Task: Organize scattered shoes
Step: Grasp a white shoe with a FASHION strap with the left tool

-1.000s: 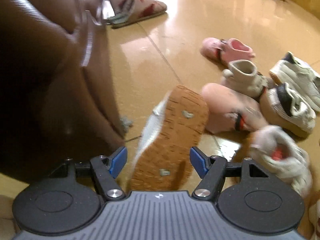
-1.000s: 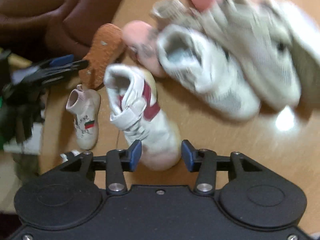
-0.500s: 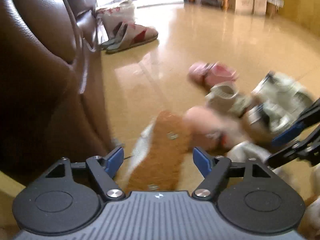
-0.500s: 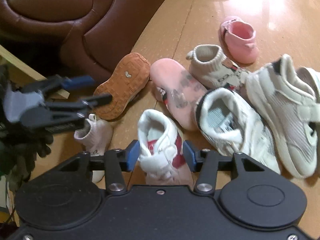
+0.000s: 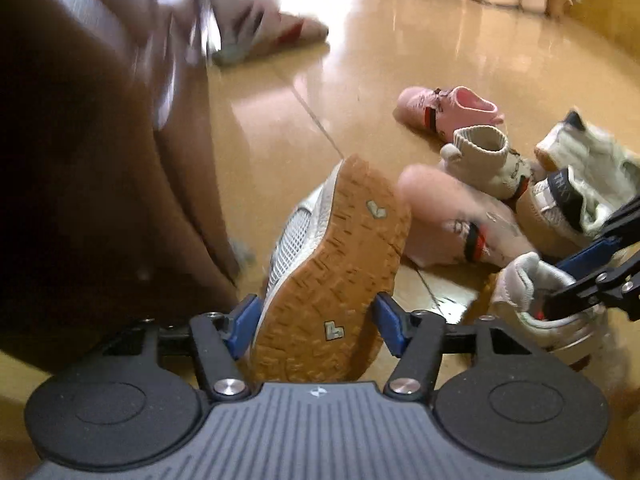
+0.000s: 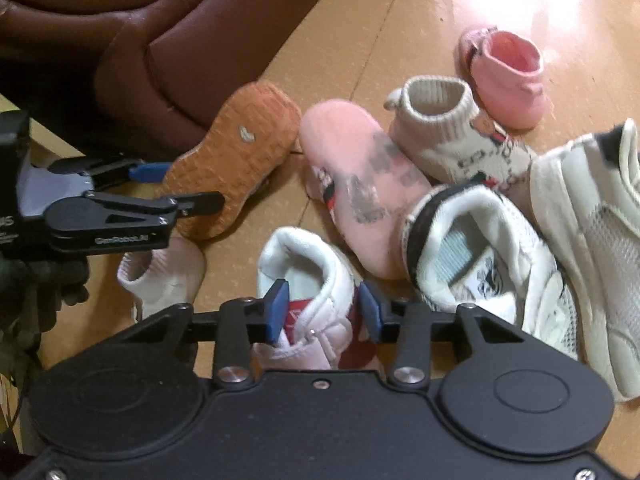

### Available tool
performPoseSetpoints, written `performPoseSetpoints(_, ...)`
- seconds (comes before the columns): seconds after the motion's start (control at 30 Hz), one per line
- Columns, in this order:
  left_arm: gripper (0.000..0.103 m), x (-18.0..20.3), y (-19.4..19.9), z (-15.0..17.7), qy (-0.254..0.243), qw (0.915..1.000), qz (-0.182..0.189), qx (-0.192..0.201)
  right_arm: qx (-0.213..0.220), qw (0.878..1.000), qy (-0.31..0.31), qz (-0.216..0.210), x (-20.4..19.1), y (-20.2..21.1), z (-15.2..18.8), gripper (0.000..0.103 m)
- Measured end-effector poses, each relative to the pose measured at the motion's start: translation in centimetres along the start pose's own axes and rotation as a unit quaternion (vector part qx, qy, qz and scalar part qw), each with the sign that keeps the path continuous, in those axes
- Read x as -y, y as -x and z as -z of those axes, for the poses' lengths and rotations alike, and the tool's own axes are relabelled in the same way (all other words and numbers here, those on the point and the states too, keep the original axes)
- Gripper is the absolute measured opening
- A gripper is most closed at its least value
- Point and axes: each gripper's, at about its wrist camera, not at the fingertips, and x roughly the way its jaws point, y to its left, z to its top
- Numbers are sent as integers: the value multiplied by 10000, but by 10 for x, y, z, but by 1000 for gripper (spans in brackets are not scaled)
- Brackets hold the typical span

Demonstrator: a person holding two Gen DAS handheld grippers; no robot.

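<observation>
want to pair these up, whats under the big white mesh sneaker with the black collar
The white mesh sneaker lies partly on the sole-up pink shoe, covering its near end. What else sits beneath, and the floor there, is hidden by the sneaker itself.

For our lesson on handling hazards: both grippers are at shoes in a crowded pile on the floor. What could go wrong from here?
1. The left gripper is closing across the tipped white mesh shoe with the tan rubber sole; its angled sole may slip out.
2. The right gripper is closing over the white padded shoe with red trim, with one finger inside; lifting could snag the neighbouring white mesh sneaker.
</observation>
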Motion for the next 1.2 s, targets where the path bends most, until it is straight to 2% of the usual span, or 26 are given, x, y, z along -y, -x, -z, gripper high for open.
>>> performPoseSetpoints(0.03, 3, 8, 3, -6, -326, 9990, -312, 29, -1, 10000, -13, 13, 1, 0, 1, 39)
performPoseSetpoints(0.07, 3, 17, 5, -13, -588, 9969, -516, 14, -2, 10000, -28, 21, 1, 1, 3, 38)
performPoseSetpoints(0.17, 3, 29, 5, -22, -709, 9972, -224, -82, 9, 10000, -79, 24, 2, 4, 4, 37)
performPoseSetpoints(0.23, 4, 31, 8, -24, -358, 9994, -10, 10, 13, 9999, -153, 9, 3, 9, 6, 37)
performPoseSetpoints(0.3, 9, 19, 5, -23, 375, 9992, -114, 49, 49, 9998, -202, -11, 4, 13, 7, 37)
performPoseSetpoints(0.33, 19, 9, 2, -21, 785, 9968, -129, 25, 81, 9997, -223, -24, 4, 16, 7, 37)
performPoseSetpoints(0.43, 66, -16, -4, -13, 1744, 9846, -103, 49, 179, 9994, -288, -85, 5, 21, 8, 37)
performPoseSetpoints(0.5, 67, -26, -10, -8, 2111, 9774, -56, 51, 221, 9991, -339, -149, 6, 20, 8, 37)
performPoseSetpoints(0.53, 67, -26, -16, -7, 2137, 9769, -16, -25, 223, 9989, -365, -173, 6, 20, 8, 37)
performPoseSetpoints(0.57, 67, -26, -19, -6, 2081, 9781, -8, -92, 221, 9989, -377, -188, 6, 19, 7, 37)
performPoseSetpoints(0.63, 67, -13, -21, -9, 1532, 9881, -38, -154, 217, 9988, -400, -205, 5, 17, 7, 37)
performPoseSetpoints(0.67, 66, -6, -21, -10, 1382, 9904, 37, -94, 211, 9988, -402, -207, 5, 16, 6, 37)
performPoseSetpoints(0.73, 66, 11, -15, -13, 1057, 9932, 455, 199, 203, 9988, -408, -204, 5, 15, 6, 37)
performPoseSetpoints(0.77, 65, 13, -10, -13, 1119, 9893, 858, 369, 203, 9987, -415, -199, 6, 14, 7, 37)
performPoseSetpoints(0.83, 66, 15, -5, -14, 1328, 9700, 1934, 636, 188, 9985, -482, -205, 10, 14, 8, 37)
performPoseSetpoints(0.9, 66, 21, -3, -15, 1149, 9795, 1533, 628, 205, 9981, -538, -240, 14, 14, 9, 37)
performPoseSetpoints(0.97, 65, 11, -2, -11, 1556, 9757, 1356, 733, 221, 9976, -604, -267, 16, 15, 9, 37)
performPoseSetpoints(1.03, 65, -4, 0, -6, 2045, 9701, 1013, 826, 248, 9976, -596, -262, 15, 16, 9, 37)
performPoseSetpoints(1.1, 66, -20, -3, -2, 2568, 9606, 741, 765, 271, 9974, -603, -270, 15, 16, 10, 37)
performPoseSetpoints(1.2, 66, -39, -12, 1, 3404, 9361, 567, 683, 306, 9968, -675, -286, 16, 17, 9, 37)
